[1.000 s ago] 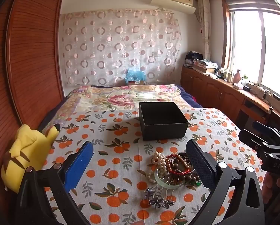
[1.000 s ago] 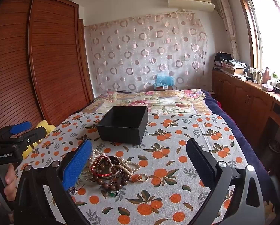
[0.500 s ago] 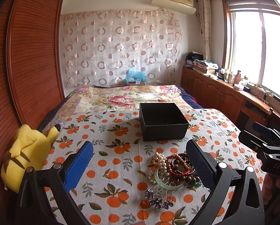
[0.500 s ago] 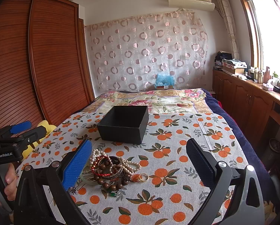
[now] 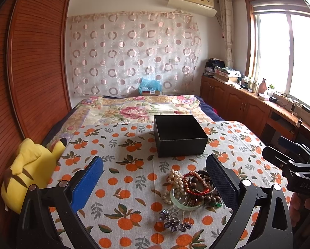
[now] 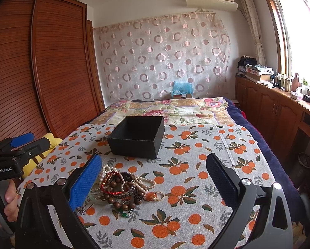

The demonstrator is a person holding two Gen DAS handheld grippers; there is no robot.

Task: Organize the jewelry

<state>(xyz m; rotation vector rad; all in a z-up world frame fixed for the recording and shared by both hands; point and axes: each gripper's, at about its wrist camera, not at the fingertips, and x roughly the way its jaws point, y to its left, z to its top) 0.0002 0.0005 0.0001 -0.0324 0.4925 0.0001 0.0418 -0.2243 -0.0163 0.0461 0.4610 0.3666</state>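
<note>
On the bed, an orange-print cloth (image 5: 121, 178) carries a heap of jewelry (image 5: 193, 188): a pearl strand (image 5: 174, 178), a red cord bracelet (image 5: 197, 191), dark wooden beads (image 6: 119, 202), a pale green bangle (image 5: 181, 204) and a purple flower brooch (image 5: 173, 222) lying just in front of the heap. A gold ring (image 6: 159, 195) sits at the heap's right edge in the right wrist view. Beyond the heap, apart from it, stands an open black box (image 5: 181, 138) with nothing visible inside. The left hand-held gripper (image 5: 155, 178) hovers above the cloth with its fingers spread wide and nothing between them; the heap lies near its black right finger (image 5: 221, 178). The right hand-held gripper (image 6: 154, 176) is likewise spread wide and grips nothing, with the heap just beside its blue left finger (image 6: 85, 181). Each gripper shows at the edge of the other's view, a hand (image 6: 6, 203) wrapped around the handle. A yellow plush toy (image 5: 28, 174) rests at the bed's left edge against the wooden wardrobe (image 5: 30, 66).
</note>
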